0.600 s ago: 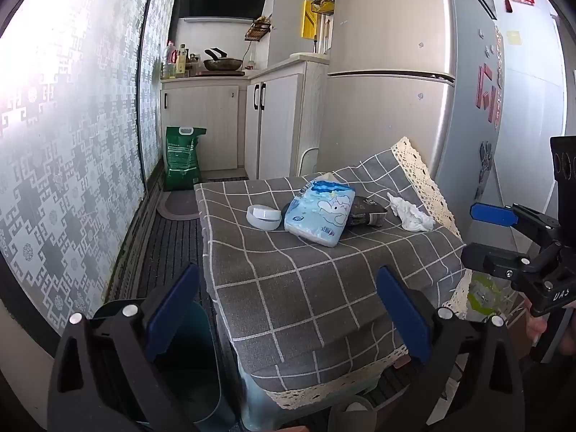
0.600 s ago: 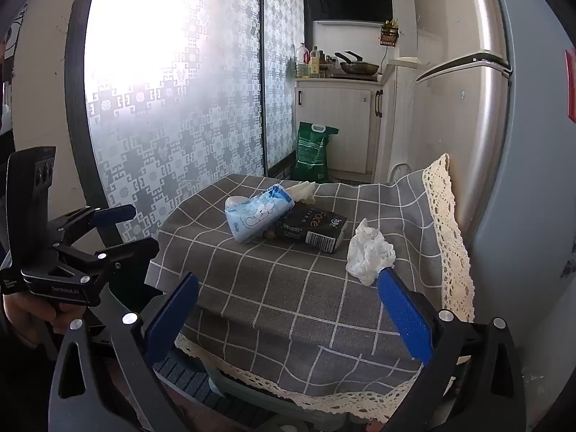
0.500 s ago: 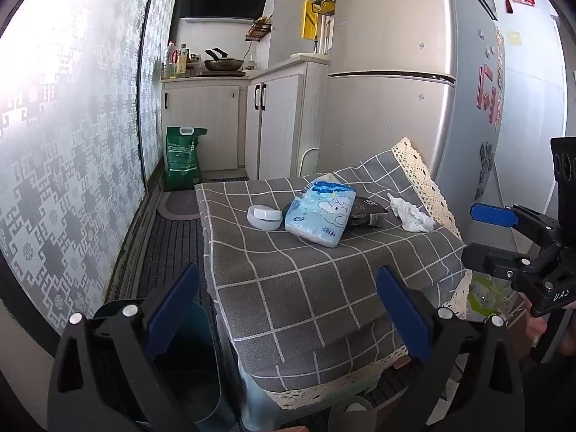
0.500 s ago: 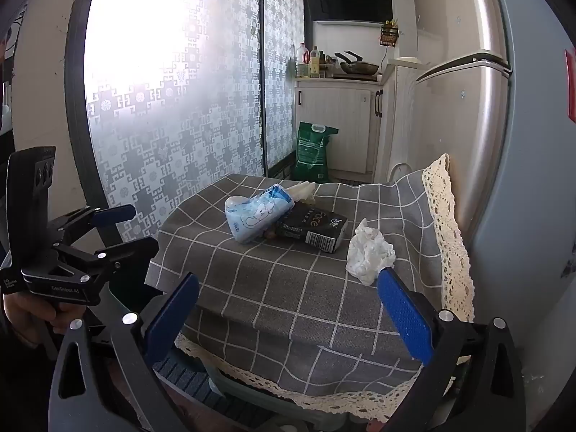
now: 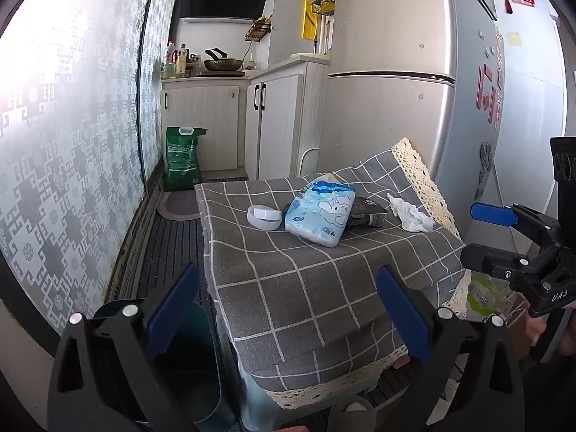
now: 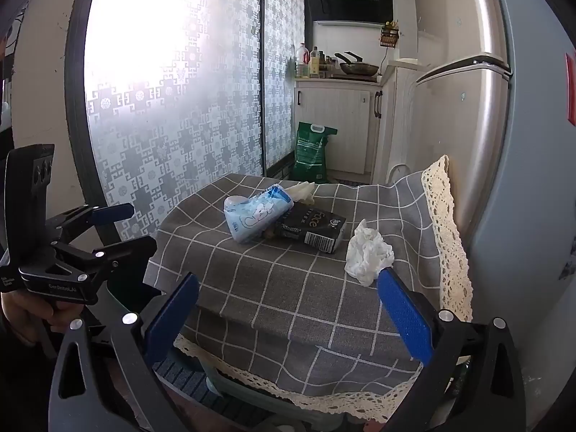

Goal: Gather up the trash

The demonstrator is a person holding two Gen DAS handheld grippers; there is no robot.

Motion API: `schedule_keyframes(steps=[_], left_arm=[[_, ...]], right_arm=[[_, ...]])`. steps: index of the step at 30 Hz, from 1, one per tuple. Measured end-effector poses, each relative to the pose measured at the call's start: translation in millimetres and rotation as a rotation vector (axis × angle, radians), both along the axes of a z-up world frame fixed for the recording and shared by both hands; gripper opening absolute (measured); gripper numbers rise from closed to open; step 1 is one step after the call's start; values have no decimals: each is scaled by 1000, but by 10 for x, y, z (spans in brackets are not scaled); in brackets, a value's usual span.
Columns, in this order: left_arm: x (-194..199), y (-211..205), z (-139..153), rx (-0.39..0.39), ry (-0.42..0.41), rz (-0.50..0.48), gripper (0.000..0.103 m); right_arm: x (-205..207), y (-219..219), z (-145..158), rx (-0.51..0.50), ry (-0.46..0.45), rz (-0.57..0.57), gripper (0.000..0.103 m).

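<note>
A small table with a grey checked cloth [image 5: 295,280] holds a crumpled white tissue [image 5: 410,214], a blue tissue pack [image 5: 320,212], a black "face" box [image 5: 367,212] and a white round lid [image 5: 264,216]. The same tissue [image 6: 369,252], pack [image 6: 257,214] and box [image 6: 311,228] show in the right wrist view. My left gripper [image 5: 288,309] is open and empty before the table's near edge. My right gripper [image 6: 288,313] is open and empty, its right finger just short of the tissue. A dark teal bin [image 5: 187,360] stands on the floor left of the table.
A silver fridge [image 5: 396,72] stands behind the table on the right. White cabinets [image 5: 273,122] and a green bag [image 5: 181,160] are at the back. A patterned glass wall [image 5: 72,144] runs along the left. A dark striped mat [image 5: 165,244] covers the floor.
</note>
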State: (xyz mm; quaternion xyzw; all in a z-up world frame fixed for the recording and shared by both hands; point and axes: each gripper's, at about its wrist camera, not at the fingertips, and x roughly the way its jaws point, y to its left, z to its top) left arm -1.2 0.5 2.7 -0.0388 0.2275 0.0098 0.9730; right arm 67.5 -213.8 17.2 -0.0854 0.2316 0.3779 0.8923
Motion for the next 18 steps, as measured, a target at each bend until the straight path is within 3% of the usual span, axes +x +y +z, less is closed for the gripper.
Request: schedule_keyframes(steps=[18], left_arm=[[-9,-23,-15,6,-9,-1,100]], right_arm=[[-6,0,13,2,-2,2,100]])
